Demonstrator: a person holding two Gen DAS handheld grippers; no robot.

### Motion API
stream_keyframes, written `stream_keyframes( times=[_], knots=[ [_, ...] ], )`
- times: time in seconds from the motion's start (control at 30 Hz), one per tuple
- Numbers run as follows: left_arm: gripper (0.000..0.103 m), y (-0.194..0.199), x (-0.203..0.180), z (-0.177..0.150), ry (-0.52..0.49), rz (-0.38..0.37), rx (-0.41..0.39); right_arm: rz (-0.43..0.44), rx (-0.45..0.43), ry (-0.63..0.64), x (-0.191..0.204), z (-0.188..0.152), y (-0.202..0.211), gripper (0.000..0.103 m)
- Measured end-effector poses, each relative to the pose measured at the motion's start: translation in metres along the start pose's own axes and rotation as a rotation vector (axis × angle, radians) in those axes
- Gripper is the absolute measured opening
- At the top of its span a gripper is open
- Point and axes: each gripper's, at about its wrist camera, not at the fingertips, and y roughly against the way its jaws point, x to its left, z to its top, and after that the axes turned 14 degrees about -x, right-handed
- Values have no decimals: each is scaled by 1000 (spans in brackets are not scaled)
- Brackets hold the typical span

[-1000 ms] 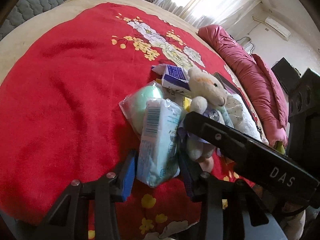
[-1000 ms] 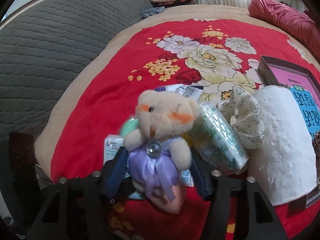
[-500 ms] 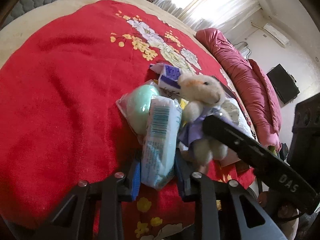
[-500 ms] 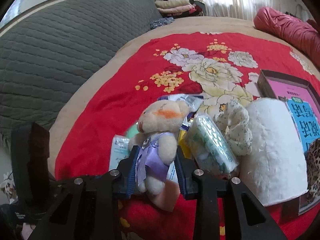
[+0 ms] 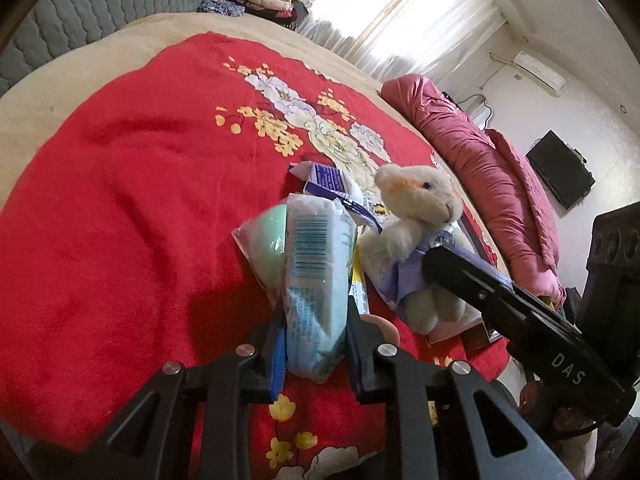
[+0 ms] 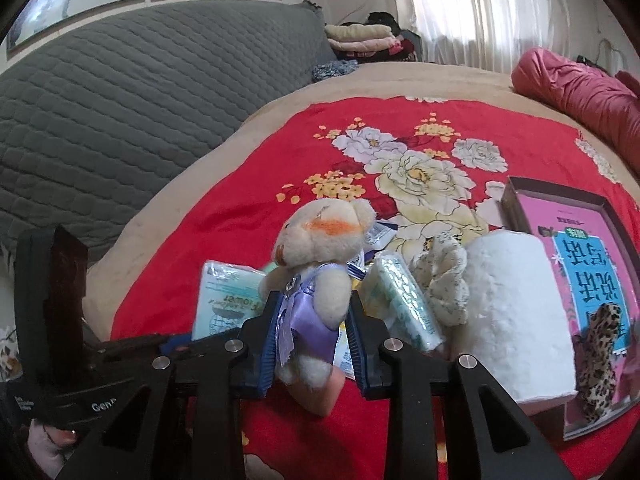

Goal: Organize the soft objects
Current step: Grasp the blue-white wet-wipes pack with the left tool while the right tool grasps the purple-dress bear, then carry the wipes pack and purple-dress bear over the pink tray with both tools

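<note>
1. Soft things are lying in a cluster on the red floral blanket [image 5: 120, 208], and I am gripping two of them at once – a tissue pack [image 5: 316, 280] and a plush bear [image 6: 320, 276].
2. I am squeezing the tissue pack at its near end in the left gripper [image 5: 316, 340]; its jaws have just been closing, and the pads are now pressing into its sides.
3. I am pinching the plush bear around its lilac-dressed body in the right gripper [image 6: 312, 336], whose jaws have also just been closing onto it.
4. I am seeing the pack's long axis running straight away from the left gripper, barcode up, far end over a green pouch [image 5: 264, 240].
5. I am holding the bear roughly upright, head at the far end, face turned left in the right wrist view.
6. I am judging the two grippers as close neighbours – the bear just right of the pack – so any lift needs them moving apart cleanly; a white roll [image 6: 516, 320] and a boxed book [image 6: 580, 264] are sitting to the right.
</note>
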Motion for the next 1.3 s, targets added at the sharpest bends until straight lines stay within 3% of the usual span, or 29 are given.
stream_keyframes(
  times=[0.87,1.3],
  knots=[
    [25,31,-68,-12,-203,57,-80,-79,-99,51,-26,-9,73,31],
    [25,41,-115,-23,-278,27,-106,-112,-180,20,-44,-7,115,31]
  ],
)
